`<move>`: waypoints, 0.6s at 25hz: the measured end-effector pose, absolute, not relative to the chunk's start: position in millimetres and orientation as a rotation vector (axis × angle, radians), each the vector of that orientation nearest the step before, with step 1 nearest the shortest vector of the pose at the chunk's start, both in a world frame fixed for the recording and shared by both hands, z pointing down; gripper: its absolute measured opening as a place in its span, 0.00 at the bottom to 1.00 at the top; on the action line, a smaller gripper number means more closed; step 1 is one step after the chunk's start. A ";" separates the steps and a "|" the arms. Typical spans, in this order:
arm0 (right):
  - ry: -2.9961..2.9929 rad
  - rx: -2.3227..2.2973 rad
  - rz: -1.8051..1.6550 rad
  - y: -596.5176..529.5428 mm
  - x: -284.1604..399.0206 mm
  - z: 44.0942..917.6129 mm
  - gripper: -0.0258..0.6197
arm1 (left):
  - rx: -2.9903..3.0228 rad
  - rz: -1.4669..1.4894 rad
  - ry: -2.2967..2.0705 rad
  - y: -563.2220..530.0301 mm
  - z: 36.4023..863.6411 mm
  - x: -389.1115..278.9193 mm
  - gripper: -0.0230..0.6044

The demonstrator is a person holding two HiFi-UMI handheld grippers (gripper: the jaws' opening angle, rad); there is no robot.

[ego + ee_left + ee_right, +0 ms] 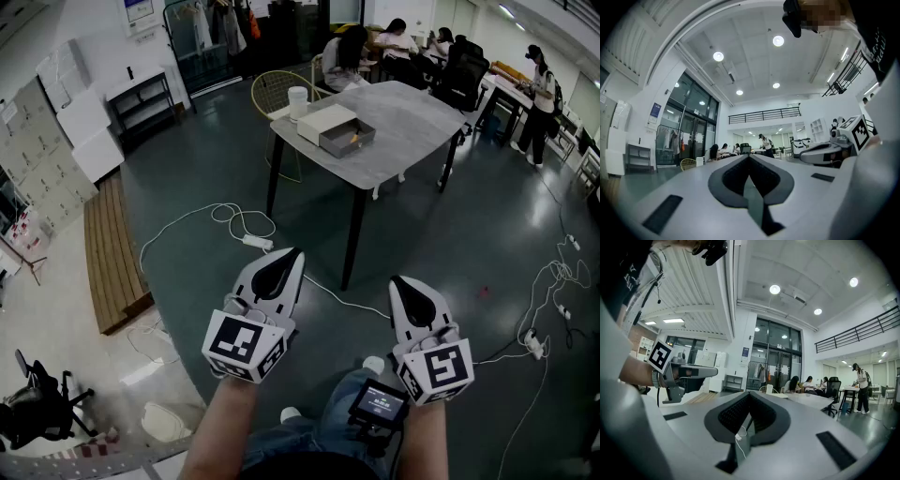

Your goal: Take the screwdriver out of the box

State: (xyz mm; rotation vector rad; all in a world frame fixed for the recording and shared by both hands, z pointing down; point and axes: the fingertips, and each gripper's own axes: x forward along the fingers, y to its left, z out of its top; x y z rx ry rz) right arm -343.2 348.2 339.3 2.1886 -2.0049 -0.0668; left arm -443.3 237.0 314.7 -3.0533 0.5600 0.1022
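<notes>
Left claw (286,255) and right claw (398,281) closed, empty, lower centre; open box (336,128) on worktop (412,112), upper centre, well apart. Orange glint inside, probably screwdriver (354,139). Advisable: approach, then open one claw over handle.

The box (323,120) lies on the table (412,117) near its left corner, with its drawer (349,138) pulled out toward the table's middle. A cup (297,101) stands just beside the box, at the table's far left edge. A chair (274,89) stands behind that edge. A power strip (257,243) lies on the floor (450,244) before the table.
</notes>
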 end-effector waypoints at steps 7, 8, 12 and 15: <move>-2.016 2.159 -0.080 337.5 -306.9 333.4 0.08 | -3.049 0.122 0.557 229.4 308.6 -405.8 0.06; -2.020 2.153 -0.079 334.7 -298.7 333.6 0.08 | -3.046 0.120 0.557 227.6 308.4 -397.4 0.06; -2.049 2.137 -0.092 319.1 -260.1 332.0 0.08 | -3.038 0.105 0.575 214.3 309.4 -359.1 0.06; -2.076 2.115 -0.107 304.8 -224.6 328.6 0.08 | -3.031 0.109 0.607 200.8 307.4 -323.7 0.06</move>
